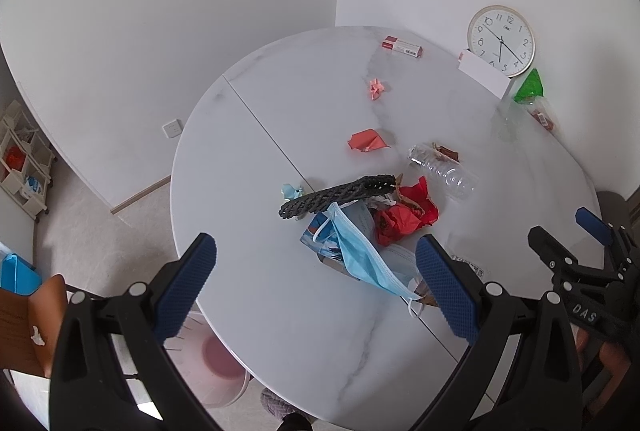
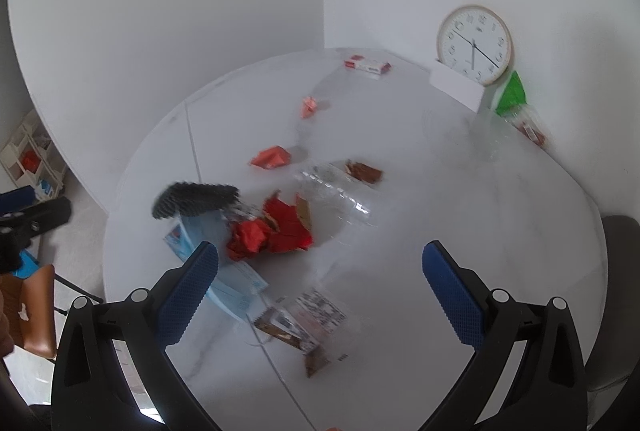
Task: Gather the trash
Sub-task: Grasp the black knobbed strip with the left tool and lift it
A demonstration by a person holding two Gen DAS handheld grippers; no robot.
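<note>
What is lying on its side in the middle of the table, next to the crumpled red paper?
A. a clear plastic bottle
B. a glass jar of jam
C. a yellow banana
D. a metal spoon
A: a clear plastic bottle lies tipped over on the table, just right of the crumpled red paper.

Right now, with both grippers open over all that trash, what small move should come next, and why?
Probably lower the left gripper onto the blue mask and close on it. Both grippers are open and empty, the mask lies nearest, right between the left fingers, on top of the pile, and a bin waits below the table edge on that side.
</note>
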